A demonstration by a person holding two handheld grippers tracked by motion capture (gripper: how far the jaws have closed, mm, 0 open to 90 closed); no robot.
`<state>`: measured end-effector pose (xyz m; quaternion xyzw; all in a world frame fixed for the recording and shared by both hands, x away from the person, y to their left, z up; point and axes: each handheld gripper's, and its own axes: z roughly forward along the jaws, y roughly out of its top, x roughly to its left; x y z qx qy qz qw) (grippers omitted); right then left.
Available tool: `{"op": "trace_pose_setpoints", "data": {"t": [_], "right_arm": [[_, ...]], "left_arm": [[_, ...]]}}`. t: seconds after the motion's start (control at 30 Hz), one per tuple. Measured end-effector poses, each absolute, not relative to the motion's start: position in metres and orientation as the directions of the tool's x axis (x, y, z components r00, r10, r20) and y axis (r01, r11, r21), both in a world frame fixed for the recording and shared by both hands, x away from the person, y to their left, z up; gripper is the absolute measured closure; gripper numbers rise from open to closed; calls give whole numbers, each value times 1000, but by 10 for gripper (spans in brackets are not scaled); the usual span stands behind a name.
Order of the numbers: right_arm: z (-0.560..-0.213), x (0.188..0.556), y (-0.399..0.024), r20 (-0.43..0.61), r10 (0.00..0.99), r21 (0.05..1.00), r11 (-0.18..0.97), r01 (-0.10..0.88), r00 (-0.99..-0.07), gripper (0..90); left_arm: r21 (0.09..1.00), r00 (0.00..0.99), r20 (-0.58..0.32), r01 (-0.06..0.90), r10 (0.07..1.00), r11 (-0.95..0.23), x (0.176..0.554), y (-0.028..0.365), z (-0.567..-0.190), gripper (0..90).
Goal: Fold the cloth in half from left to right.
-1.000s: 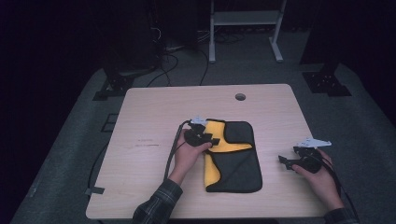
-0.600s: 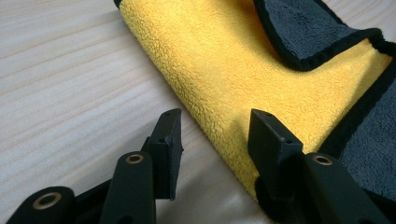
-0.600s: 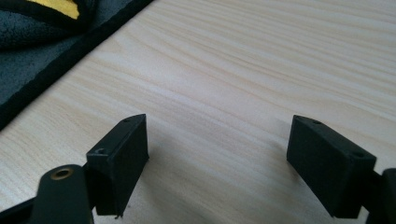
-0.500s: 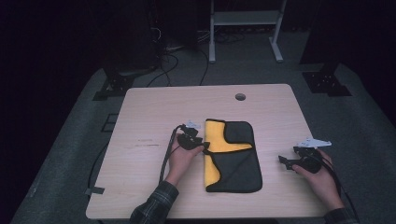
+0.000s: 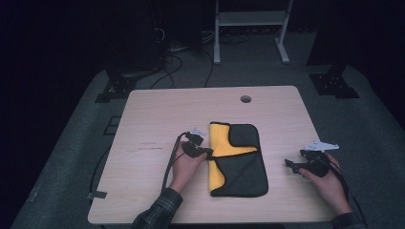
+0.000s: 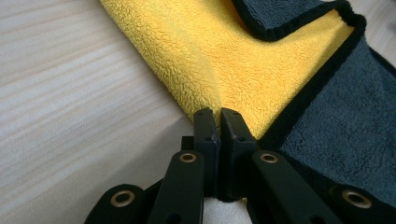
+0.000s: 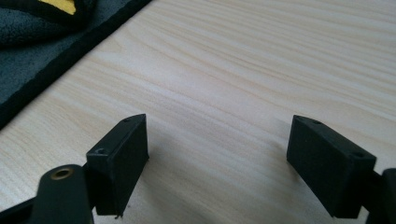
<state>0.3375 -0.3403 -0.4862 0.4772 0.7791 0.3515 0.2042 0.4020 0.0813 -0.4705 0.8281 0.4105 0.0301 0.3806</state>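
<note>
Left tongs [image 6: 218,122] have just been closing, and their two black jaws now stand pressed together at the folded yellow edge of the fleecy yellow-and-dark-grey cloth with black piping [image 5: 237,157]; in the left gripper view the tips sit right against the fold, though I cannot tell whether any pile is actually caught between them. Right tongs [image 7: 217,158] rest with jaws spread wide over bare wood, holding nothing, the cloth's dark piped border off to their far left. In the high view the cloth lies folded just right of the left tongs [image 5: 197,147] and well left of the right tongs [image 5: 305,164]. By my reading, the step in hand is taking hold of the cloth's left edge to fold or unfold it; the next move calls for a check that the pinch has fabric, then a lift across without dragging the whole bundle. Beyond both tools spreads the pale wood-grain table [image 5: 157,119], with a round cable hole [image 5: 245,99] at its far side; farther out lie grey floor, loose cables, a white metal frame [image 5: 248,28] and darkness.
</note>
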Motion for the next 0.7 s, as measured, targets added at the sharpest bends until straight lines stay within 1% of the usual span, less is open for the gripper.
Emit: {"op": "trace_pose_setpoints", "data": {"t": [0.2,0.27,0.5,0.57,0.7], "right_arm": [[-486,337,-340,18,887,742,297,601,-461,195],[-486,337,-340,18,887,743,297,600,-461,195],[-486,337,-340,17,887,742,298,600,-461,195],[-486,337,-340,17,887,743,298,600,-462,195],[-486,337,-340,18,887,742,297,601,-461,195]], "left_arm": [[646,672,-257,654,695,-394,402,97,-468,870],[646,665,-265,660,699,-383,401,105,-469,870],[641,643,-243,669,727,-377,402,137,-465,871],[637,637,-225,669,737,-383,402,146,-463,870],[642,636,-219,665,740,-382,401,155,-464,864]]}}
